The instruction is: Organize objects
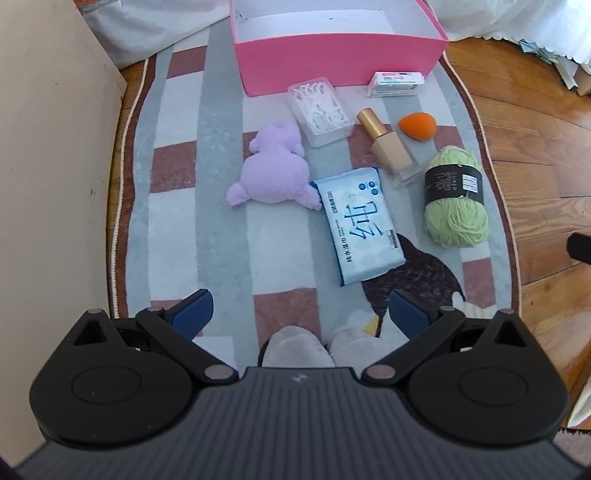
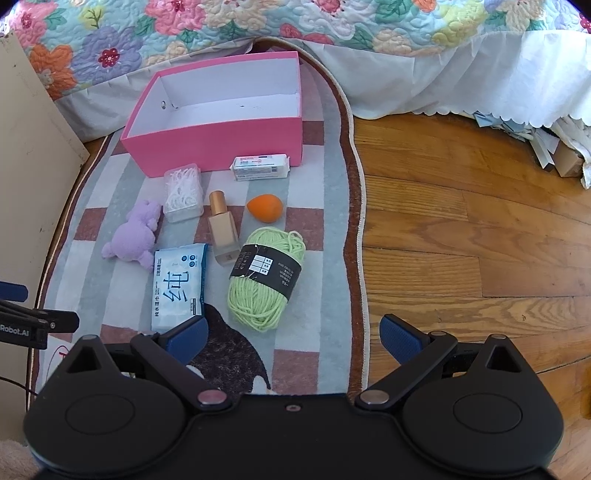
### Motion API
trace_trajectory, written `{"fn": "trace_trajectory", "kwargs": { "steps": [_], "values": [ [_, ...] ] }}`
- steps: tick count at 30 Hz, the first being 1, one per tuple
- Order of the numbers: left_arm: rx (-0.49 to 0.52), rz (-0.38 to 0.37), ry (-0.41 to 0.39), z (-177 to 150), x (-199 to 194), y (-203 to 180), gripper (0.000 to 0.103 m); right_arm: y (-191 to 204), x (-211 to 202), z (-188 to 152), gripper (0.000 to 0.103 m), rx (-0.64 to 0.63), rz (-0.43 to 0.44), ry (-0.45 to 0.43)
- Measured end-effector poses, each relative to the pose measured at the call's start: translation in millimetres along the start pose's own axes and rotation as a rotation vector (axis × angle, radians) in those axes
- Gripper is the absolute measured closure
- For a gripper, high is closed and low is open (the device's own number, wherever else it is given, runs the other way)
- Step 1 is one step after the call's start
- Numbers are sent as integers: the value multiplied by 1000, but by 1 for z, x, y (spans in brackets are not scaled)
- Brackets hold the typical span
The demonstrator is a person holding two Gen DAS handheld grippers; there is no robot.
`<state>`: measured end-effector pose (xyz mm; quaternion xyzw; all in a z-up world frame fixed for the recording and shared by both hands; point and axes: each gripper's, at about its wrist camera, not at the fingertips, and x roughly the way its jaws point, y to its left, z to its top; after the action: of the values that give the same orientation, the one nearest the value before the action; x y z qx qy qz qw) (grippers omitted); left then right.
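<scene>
An empty pink box [image 1: 340, 62] [image 2: 218, 142] stands at the far end of a striped rug [image 1: 221, 236] [image 2: 314, 221]. In front of it lie a clear box of floss picks [image 1: 320, 110] [image 2: 183, 192], a small white tissue pack [image 1: 395, 84] [image 2: 260, 167], a foundation bottle [image 1: 389, 146] [image 2: 221, 230], an orange sponge [image 1: 417, 126] [image 2: 265, 208], a purple plush toy [image 1: 275, 170] [image 2: 133, 234], a blue wet-wipes pack [image 1: 360, 225] [image 2: 177, 286] and green yarn [image 1: 456, 195] [image 2: 264, 277]. My left gripper [image 1: 301, 314] and right gripper [image 2: 293, 338] hover open and empty above the rug's near end.
Wooden floor [image 2: 480, 240] lies right of the rug. A bed with a floral quilt [image 2: 258, 26] and white skirt stands behind the box. A cream panel [image 1: 48, 184] rises on the left. Two feet in light socks [image 1: 321, 349] rest on the rug below my left gripper.
</scene>
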<state>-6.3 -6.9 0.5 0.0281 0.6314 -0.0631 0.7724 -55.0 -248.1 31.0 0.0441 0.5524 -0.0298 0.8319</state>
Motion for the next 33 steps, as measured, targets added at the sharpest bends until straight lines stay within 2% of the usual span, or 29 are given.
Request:
{"fn": "trace_trajectory", "kwargs": {
  "steps": [13, 33],
  "values": [
    [0, 5, 20, 0, 4, 2, 0, -15, -4, 0, 2, 41, 1, -16],
    [46, -3, 37, -1, 7, 3, 0, -11, 1, -3, 2, 31, 5, -4]
  ]
}}
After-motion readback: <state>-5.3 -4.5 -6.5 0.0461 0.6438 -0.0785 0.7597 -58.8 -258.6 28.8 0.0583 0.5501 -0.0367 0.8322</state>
